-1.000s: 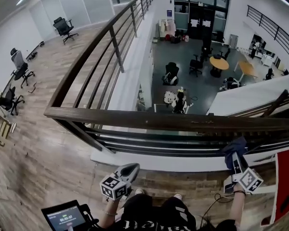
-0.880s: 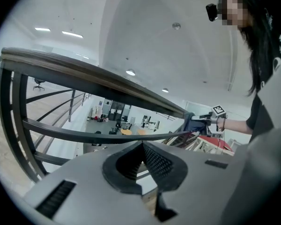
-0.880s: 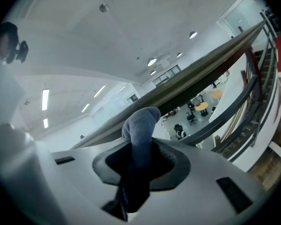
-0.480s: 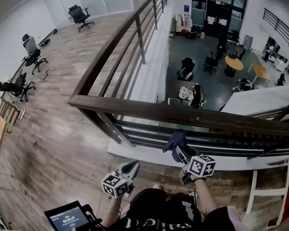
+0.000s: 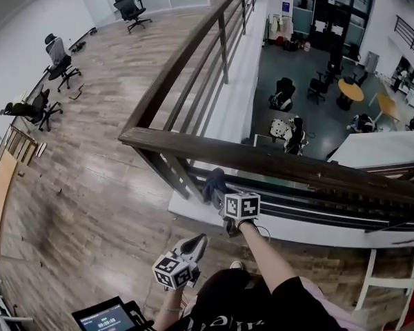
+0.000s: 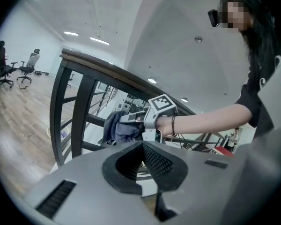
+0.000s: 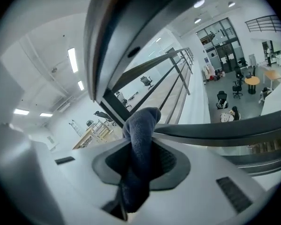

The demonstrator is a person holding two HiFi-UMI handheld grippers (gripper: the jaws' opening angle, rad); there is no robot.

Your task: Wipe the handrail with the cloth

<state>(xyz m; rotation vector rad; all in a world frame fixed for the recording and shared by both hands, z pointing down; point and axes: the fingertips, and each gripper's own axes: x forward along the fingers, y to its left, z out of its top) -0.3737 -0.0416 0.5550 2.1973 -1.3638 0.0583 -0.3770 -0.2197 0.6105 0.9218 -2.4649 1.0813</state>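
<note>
Right gripper (image 5: 219,193): held out to the far side, ahead of the body, on an extended bare right forearm (image 5: 262,250), marker cube facing up. Its jaws are clamped on a dark blue cloth (image 7: 139,139), which bunches up above the pads. A dark band circles the right wrist (image 6: 172,124).

Left gripper (image 5: 195,245): low and near the body, left of the right forearm, tips pointing far-right. Jaws together, nothing between them.
</note>
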